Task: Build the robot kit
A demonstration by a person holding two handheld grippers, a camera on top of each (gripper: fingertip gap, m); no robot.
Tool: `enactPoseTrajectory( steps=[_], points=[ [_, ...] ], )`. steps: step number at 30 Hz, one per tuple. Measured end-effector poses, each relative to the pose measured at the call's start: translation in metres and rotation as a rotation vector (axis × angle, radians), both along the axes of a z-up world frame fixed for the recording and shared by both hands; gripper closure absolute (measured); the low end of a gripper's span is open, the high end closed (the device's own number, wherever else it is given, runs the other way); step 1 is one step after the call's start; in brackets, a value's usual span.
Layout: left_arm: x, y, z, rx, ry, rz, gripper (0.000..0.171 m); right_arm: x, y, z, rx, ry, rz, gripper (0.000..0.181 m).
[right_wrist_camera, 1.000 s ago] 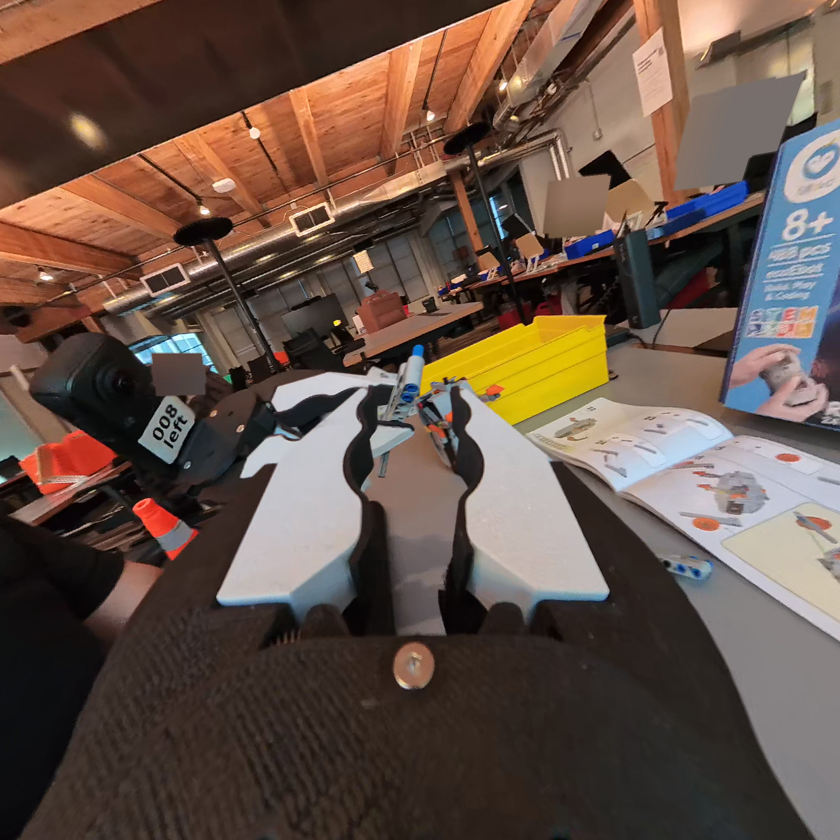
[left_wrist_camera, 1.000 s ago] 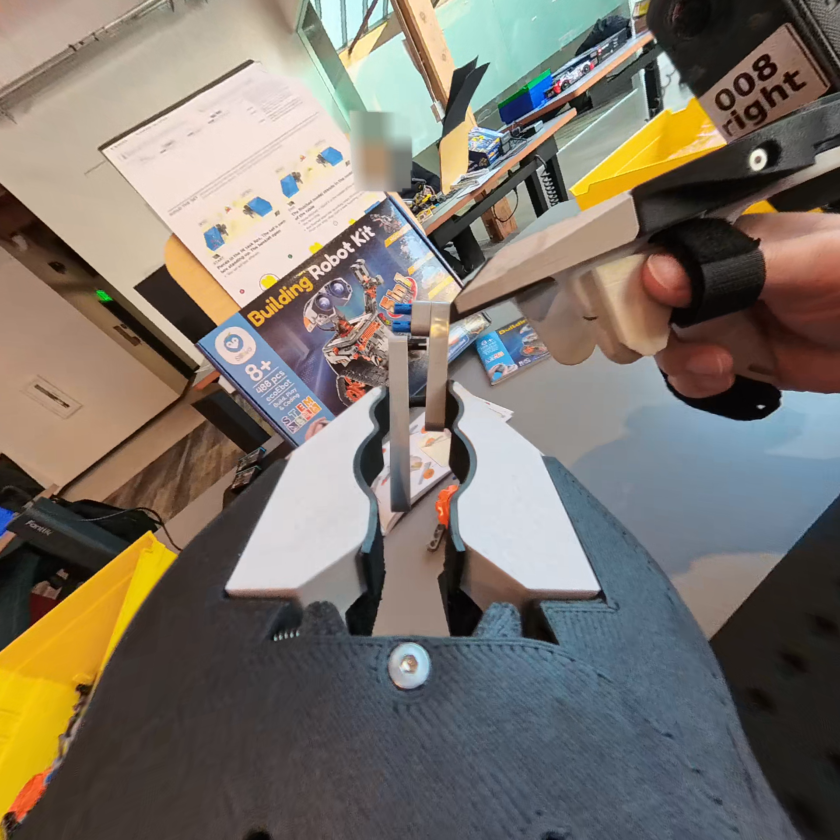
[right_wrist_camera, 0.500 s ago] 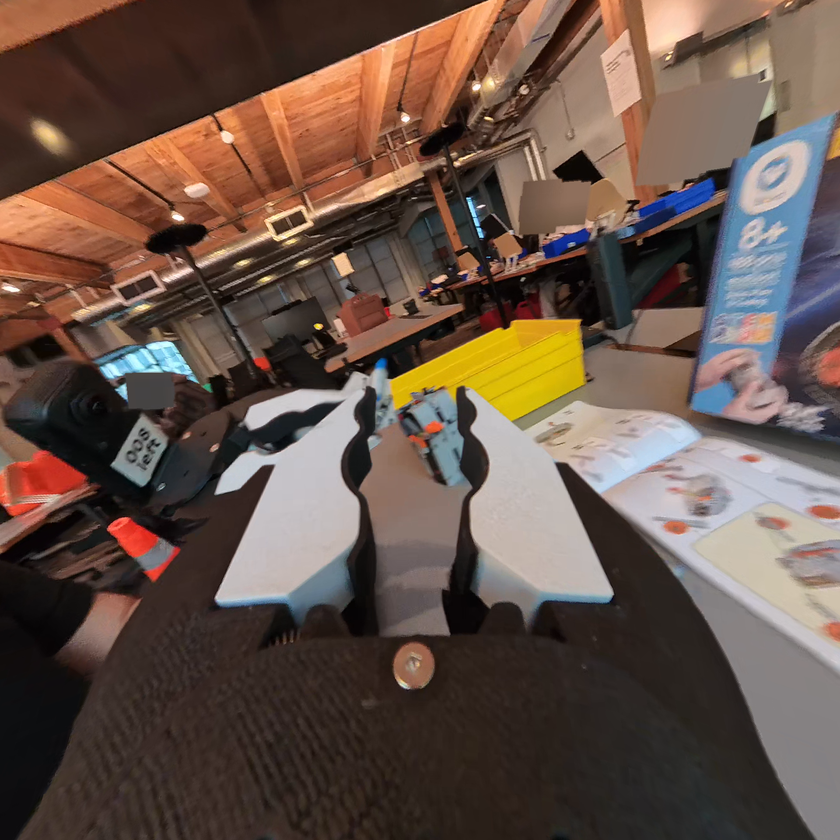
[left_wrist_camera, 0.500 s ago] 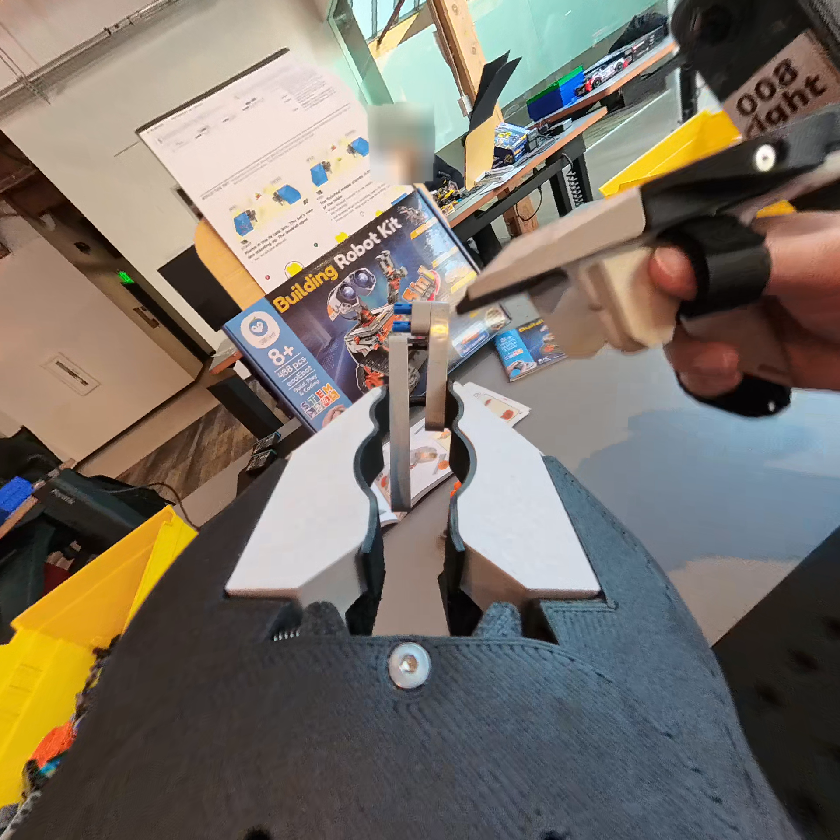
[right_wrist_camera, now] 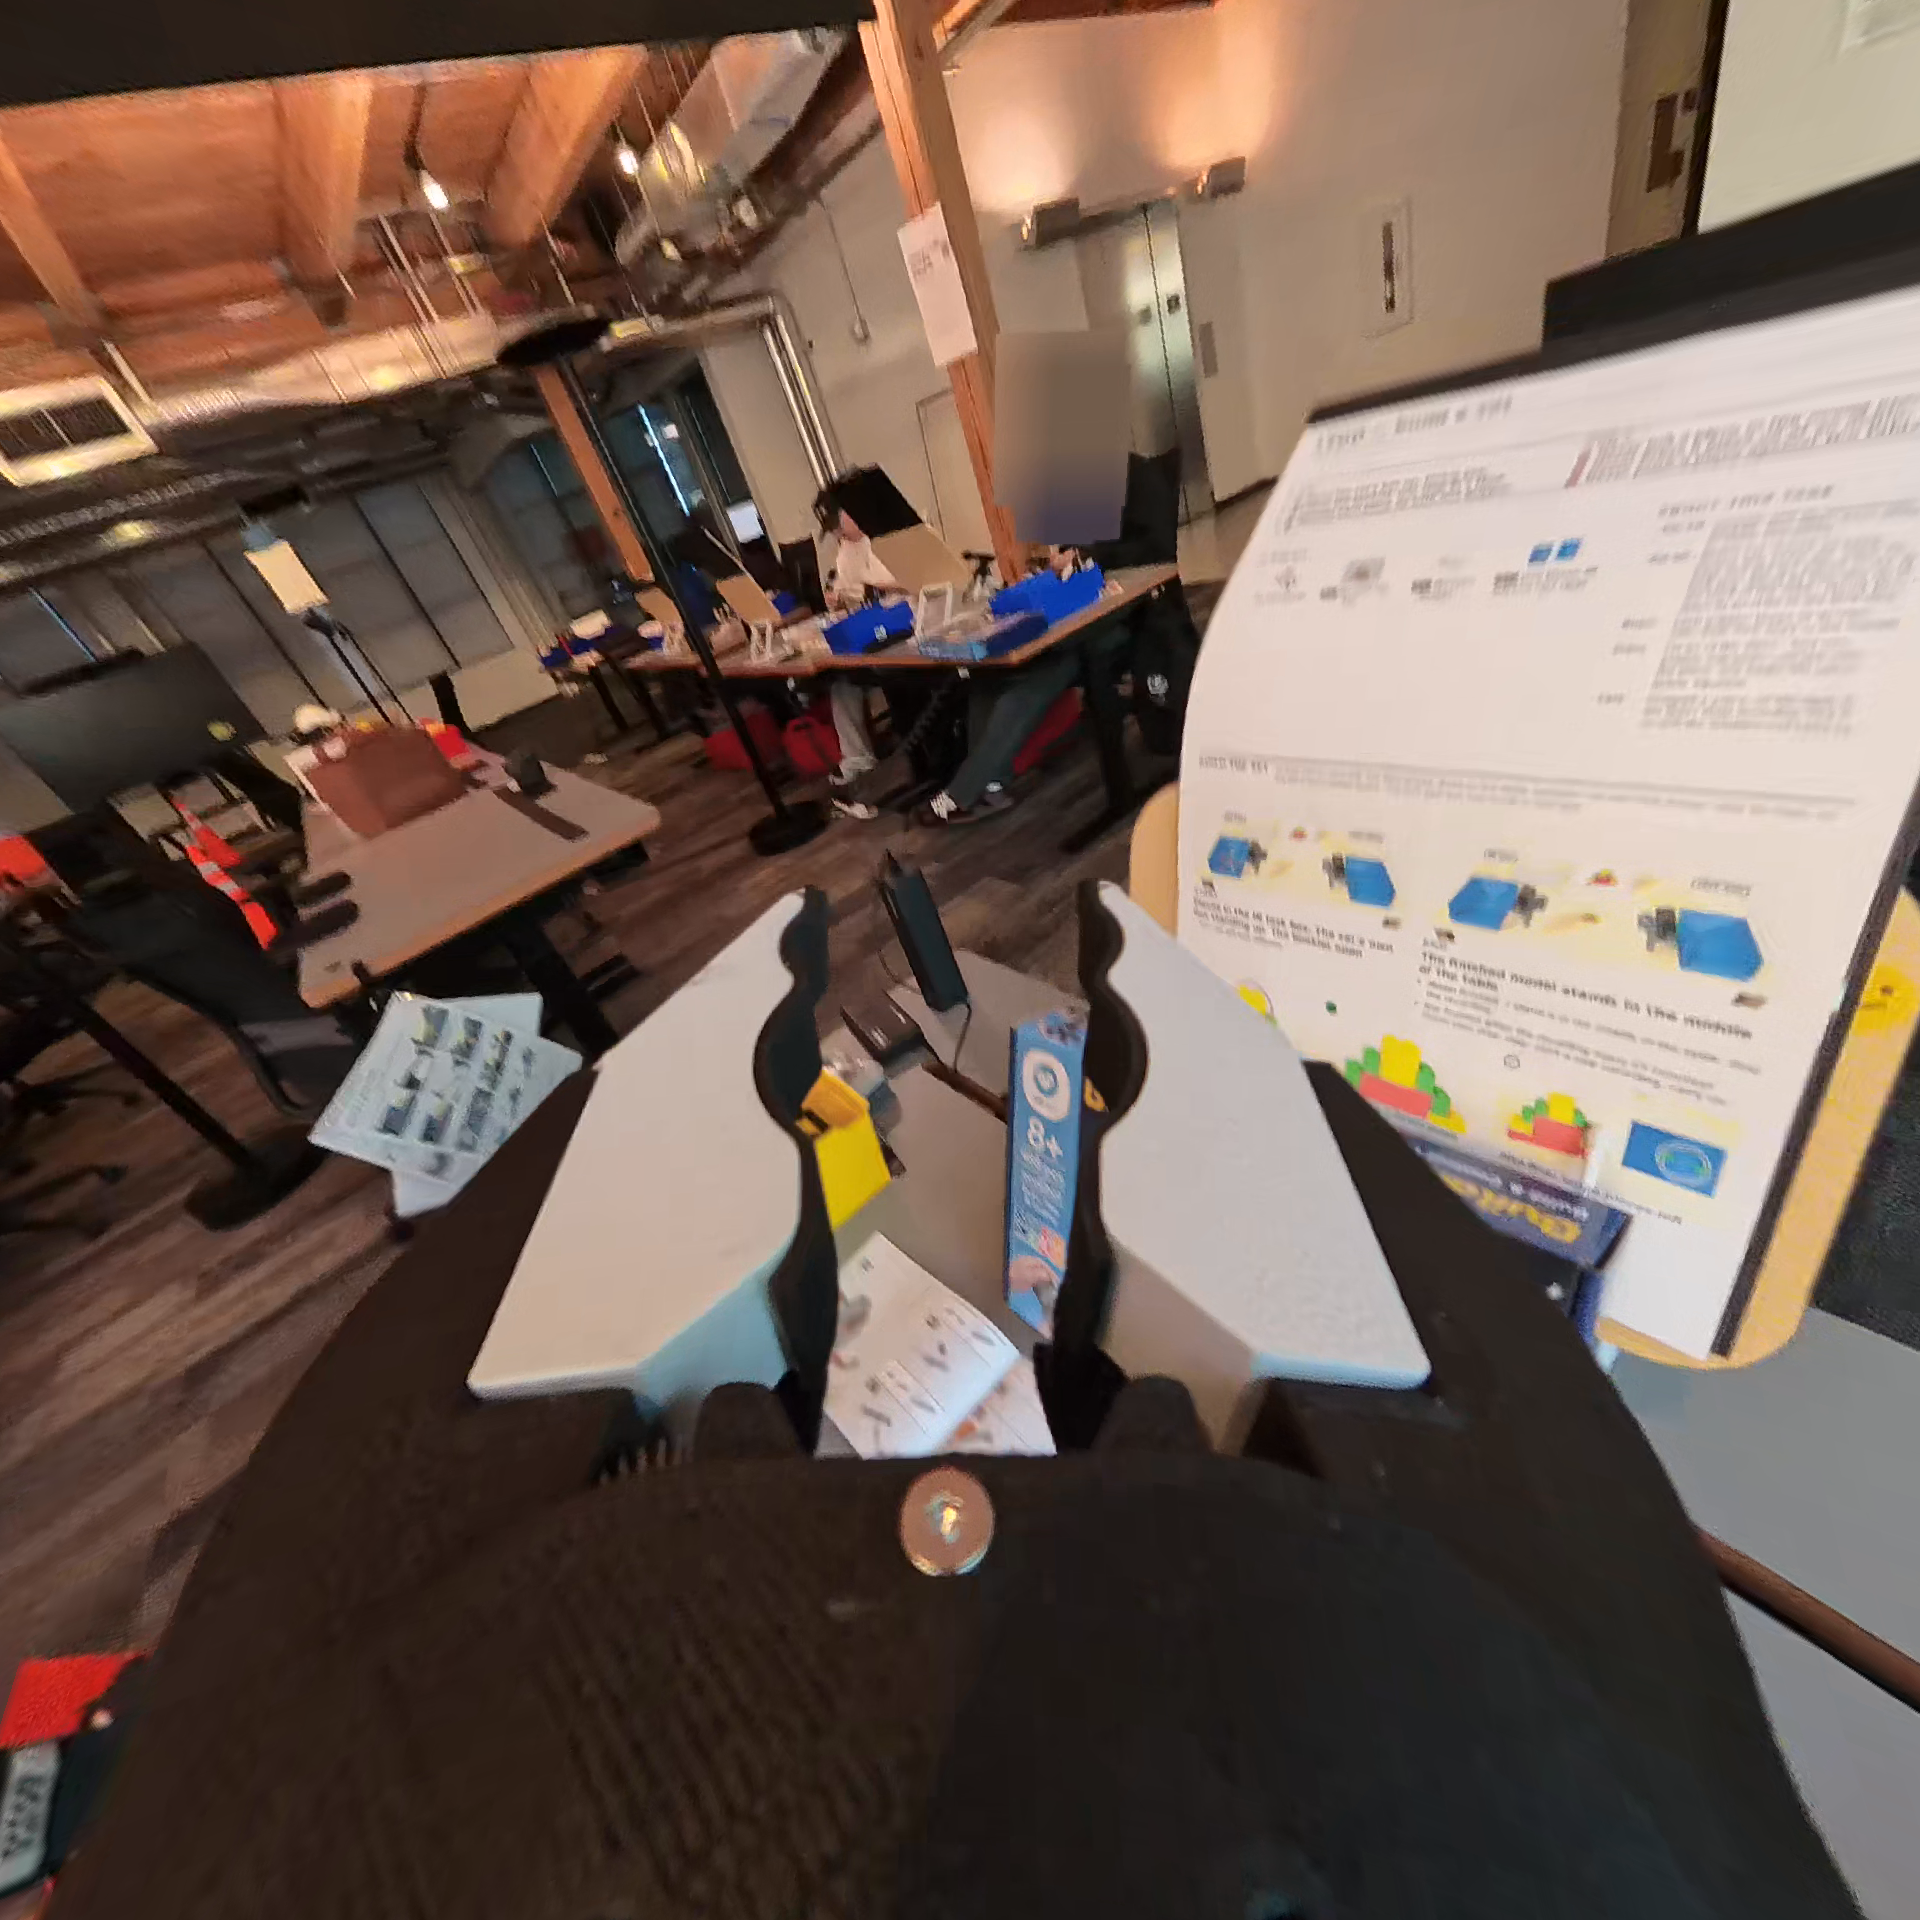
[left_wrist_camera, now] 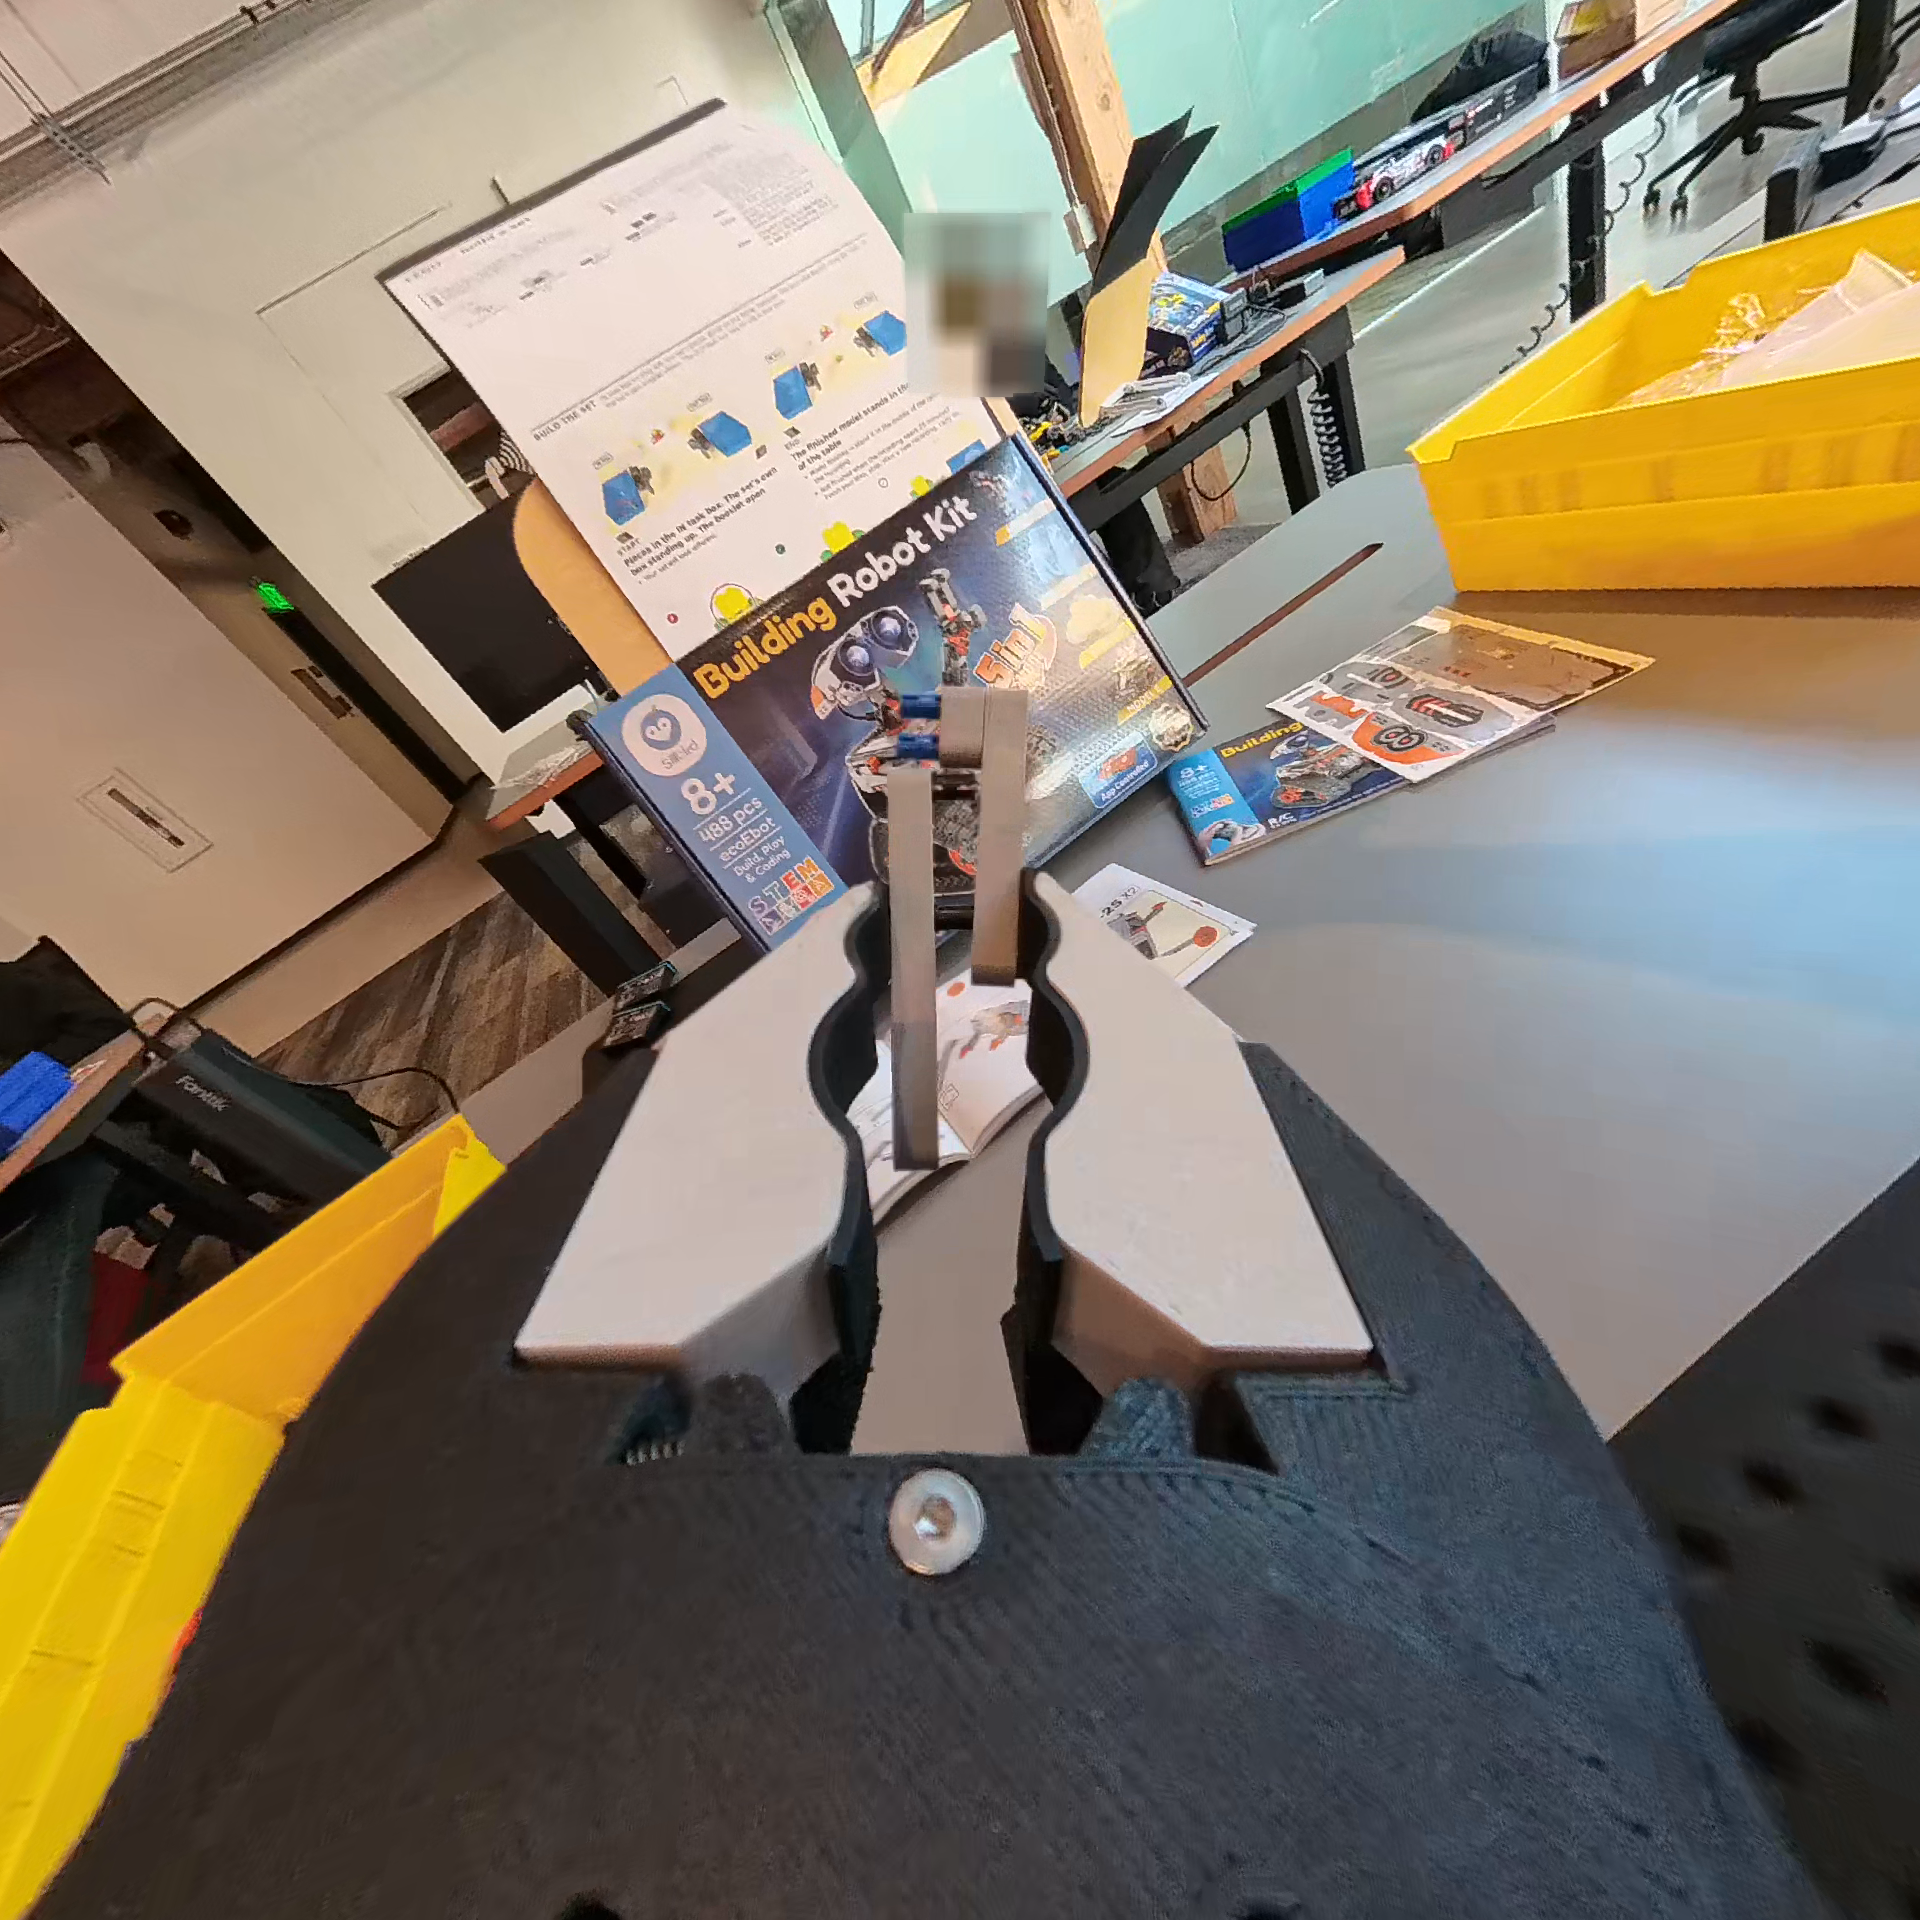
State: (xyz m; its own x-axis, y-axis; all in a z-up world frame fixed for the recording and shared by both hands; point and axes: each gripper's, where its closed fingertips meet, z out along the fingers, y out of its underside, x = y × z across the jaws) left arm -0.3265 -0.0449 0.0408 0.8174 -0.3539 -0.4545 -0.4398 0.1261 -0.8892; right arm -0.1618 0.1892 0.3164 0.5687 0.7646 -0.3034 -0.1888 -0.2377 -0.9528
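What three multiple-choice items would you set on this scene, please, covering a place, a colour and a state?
1. Where is the kit box?
A. upright on the table, beyond the left gripper
B. flat in a bin
C. on the floor

2. What colour are the pins on the grey piece that the left gripper holds?
A. red
B. blue
C. green

3. How do the right gripper jaws stand?
A. shut on a part
B. shut, empty
C. open, empty

1 A: it stands on edge on the table past the jaws.
2 B: two blue pins jut from the piece's top.
3 C: a wide gap shows, with nothing in it.
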Motion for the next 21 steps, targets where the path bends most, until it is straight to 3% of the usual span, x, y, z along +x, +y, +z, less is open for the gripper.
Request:
enactPoseTrajectory(
  steps=[4, 13, 17, 21],
  points=[
    [-0.005, -0.003, 0.002, 0.002, -0.016, 0.003, 0.149, 0.012, -0.002, 0.035, 0.038, 0.039, -0.025, 0.135],
    [-0.004, -0.007, 0.000, -0.006, -0.041, -0.008, 0.149, 0.046, 0.012, 0.052, 0.028, 0.057, -0.079, 0.130],
    [-0.004, -0.006, -0.003, -0.015, -0.047, -0.013, 0.149, 0.060, 0.024, 0.034, 0.012, 0.006, -0.136, 0.129],
    [-0.003, -0.006, -0.004, -0.017, -0.062, -0.020, 0.149, 0.060, 0.040, -0.007, -0.023, -0.057, -0.182, 0.126]
  ],
)
